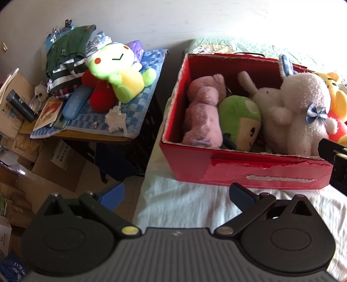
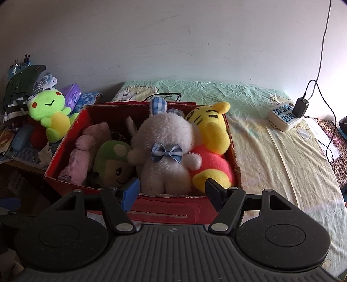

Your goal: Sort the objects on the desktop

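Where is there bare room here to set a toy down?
Free: the bed sheet between the red box and the power strip, and the white cloth in front of the box. Crowded: the box interior and the side table with the green plush.

Daylight pours in from the right side of the room. In the left wrist view it burns the wall (image 1: pixel 249 19) and the far bed sheet (image 1: pixel 271 50) out to white, and the white plush rabbit (image 1: pixel 299 108) loses its texture in the glare. The floor and the cardboard boxes (image 1: pixel 32 164) at lower left sit in deep shadow. The right wrist view is dimmer and more even, with a bluish cast on the wall (image 2: pixel 173 43) and a pink flare at the right edge. Both views bulge like a fisheye, with dark rounded corners. The frog plush (image 1: pixel 117 65) looks overexposed and slightly soft.
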The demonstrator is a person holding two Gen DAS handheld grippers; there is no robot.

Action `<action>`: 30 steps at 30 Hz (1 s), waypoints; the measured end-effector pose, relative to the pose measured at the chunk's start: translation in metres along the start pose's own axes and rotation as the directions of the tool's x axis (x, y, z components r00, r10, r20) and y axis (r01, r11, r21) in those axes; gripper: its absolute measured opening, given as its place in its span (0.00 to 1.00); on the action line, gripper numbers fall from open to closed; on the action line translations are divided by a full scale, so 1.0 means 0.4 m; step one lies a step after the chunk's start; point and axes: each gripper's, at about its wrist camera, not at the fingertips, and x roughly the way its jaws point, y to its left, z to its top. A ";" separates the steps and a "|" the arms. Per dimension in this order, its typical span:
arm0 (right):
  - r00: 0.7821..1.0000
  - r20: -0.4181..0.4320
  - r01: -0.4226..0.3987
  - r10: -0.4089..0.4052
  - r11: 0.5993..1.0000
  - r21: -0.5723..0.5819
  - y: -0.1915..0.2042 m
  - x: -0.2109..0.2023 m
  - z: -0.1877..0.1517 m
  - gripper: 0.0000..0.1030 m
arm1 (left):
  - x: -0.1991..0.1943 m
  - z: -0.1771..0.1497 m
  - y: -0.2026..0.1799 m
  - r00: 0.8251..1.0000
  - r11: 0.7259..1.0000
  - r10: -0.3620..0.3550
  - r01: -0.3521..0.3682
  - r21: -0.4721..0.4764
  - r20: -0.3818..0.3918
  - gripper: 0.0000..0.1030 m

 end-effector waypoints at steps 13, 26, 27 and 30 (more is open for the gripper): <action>0.999 0.033 -0.023 0.023 1.000 0.003 0.004 -0.004 0.043 0.67 | -0.024 0.045 -0.003 0.999 1.000 -0.005 0.004 0.015 0.053 1.00; 0.999 0.051 -0.023 0.020 0.999 0.046 -0.024 0.011 0.083 0.67 | -0.027 0.110 -0.038 0.992 0.999 -0.014 0.009 0.044 0.122 1.00; 0.999 0.048 -0.026 0.023 0.998 0.053 -0.027 0.014 0.083 0.67 | -0.024 0.114 -0.038 0.992 0.999 -0.024 0.018 0.046 0.120 1.00; 0.999 0.050 -0.023 0.020 0.997 0.071 -0.039 0.015 0.081 0.67 | -0.013 0.122 -0.042 0.993 0.998 -0.046 0.042 0.043 0.109 1.00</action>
